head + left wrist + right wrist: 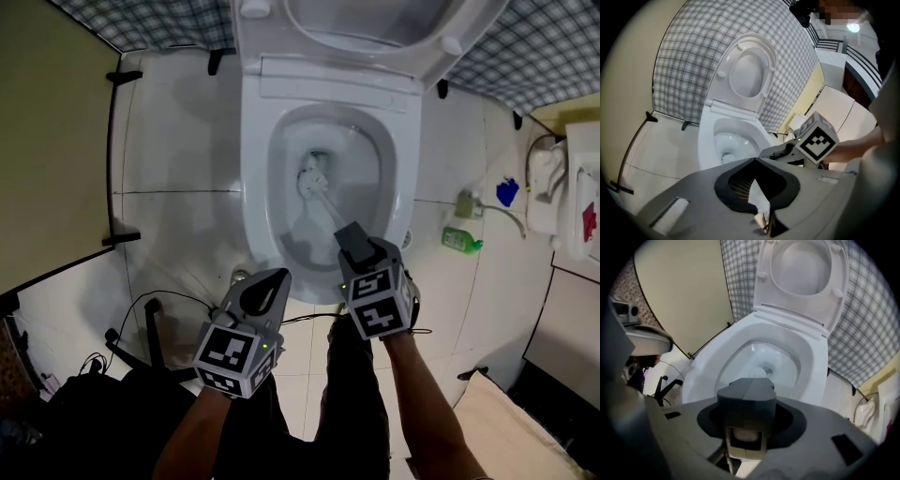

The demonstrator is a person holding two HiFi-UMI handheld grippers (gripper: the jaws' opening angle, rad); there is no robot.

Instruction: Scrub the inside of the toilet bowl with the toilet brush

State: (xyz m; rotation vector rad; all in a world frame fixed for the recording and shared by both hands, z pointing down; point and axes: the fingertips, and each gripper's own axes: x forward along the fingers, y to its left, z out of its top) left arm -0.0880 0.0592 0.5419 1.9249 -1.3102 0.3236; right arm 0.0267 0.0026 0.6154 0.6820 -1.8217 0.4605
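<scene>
The left tongs (276, 276) are closed on nothing; the right tongs (350, 236) clamp the toilet brush (316, 181) handle.
Its head sits inside the toilet bowl (255, 150), eleven o'clock from the right tongs; a green bottle (459, 240) stands at four o'clock, label illegible.

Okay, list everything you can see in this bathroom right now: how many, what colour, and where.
toilet: one, white, centre
raised seat: one, white, tipped up behind the bowl
toilet brush: one, pale head, down in the bowl
bottle: one, green, floor right of the toilet
small object: one, blue, beyond the bottle
partition: one, beige, far left
left gripper: one, grey, shut, empty, before the bowl
right gripper: one, grey, shut on the brush handle
</scene>
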